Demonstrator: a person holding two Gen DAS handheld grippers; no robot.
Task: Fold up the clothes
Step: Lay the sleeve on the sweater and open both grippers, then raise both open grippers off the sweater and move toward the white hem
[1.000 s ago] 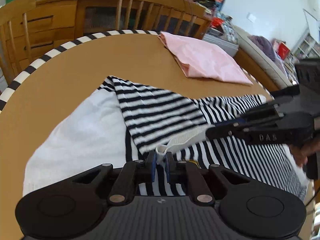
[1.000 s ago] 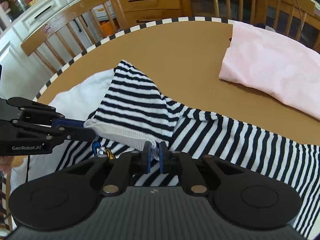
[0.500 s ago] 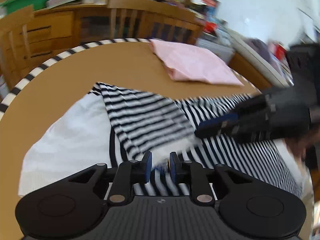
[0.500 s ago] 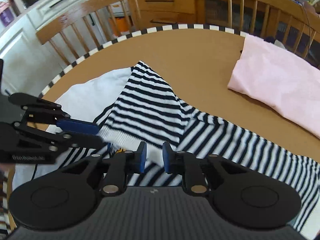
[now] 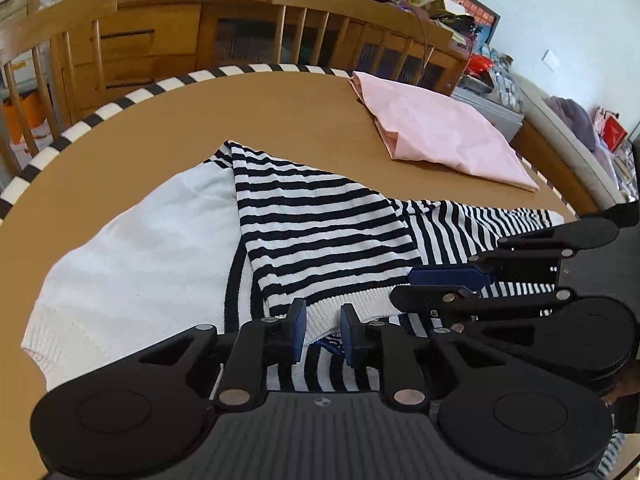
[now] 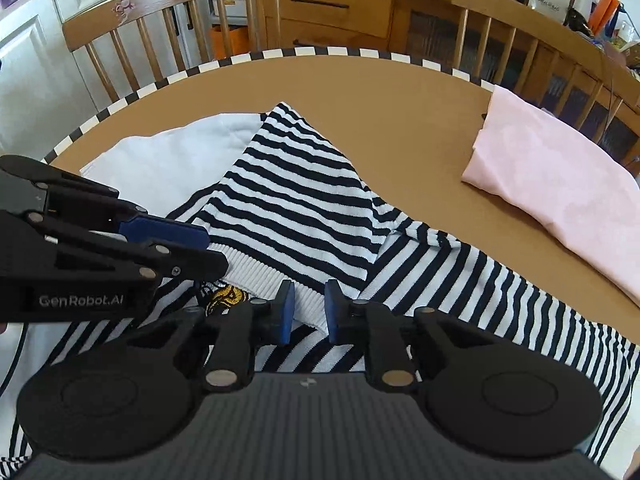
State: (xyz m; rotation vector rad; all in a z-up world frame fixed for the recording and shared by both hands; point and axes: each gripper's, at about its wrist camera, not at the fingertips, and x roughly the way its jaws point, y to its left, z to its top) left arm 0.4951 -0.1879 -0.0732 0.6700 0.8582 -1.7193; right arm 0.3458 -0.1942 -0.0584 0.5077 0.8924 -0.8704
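A black-and-white striped sweater [image 5: 320,232] with a plain white part [image 5: 144,248] lies spread on the round wooden table [image 5: 280,120]. One striped sleeve [image 6: 296,200] is folded across the body, its white ribbed cuff [image 6: 264,276] toward me. My left gripper [image 5: 322,332] is open, its jaws standing on either side of the cuff edge without pinching it. My right gripper [image 6: 307,312] is open over the same cuff. Each gripper shows in the other's view, the right one [image 5: 452,284] and the left one [image 6: 168,240].
A folded pink garment [image 5: 440,136] lies at the table's far right, also in the right wrist view [image 6: 560,184]. Wooden chairs [image 6: 180,12] and a cluttered sideboard [image 5: 160,40] ring the far edge. The table rim has a black-and-white checked band [image 6: 320,53].
Both grippers were shut on the sleeve cuff a second ago. They have opened and let it go, and the cuff now lies on the sweater body. Both have pulled back slightly.
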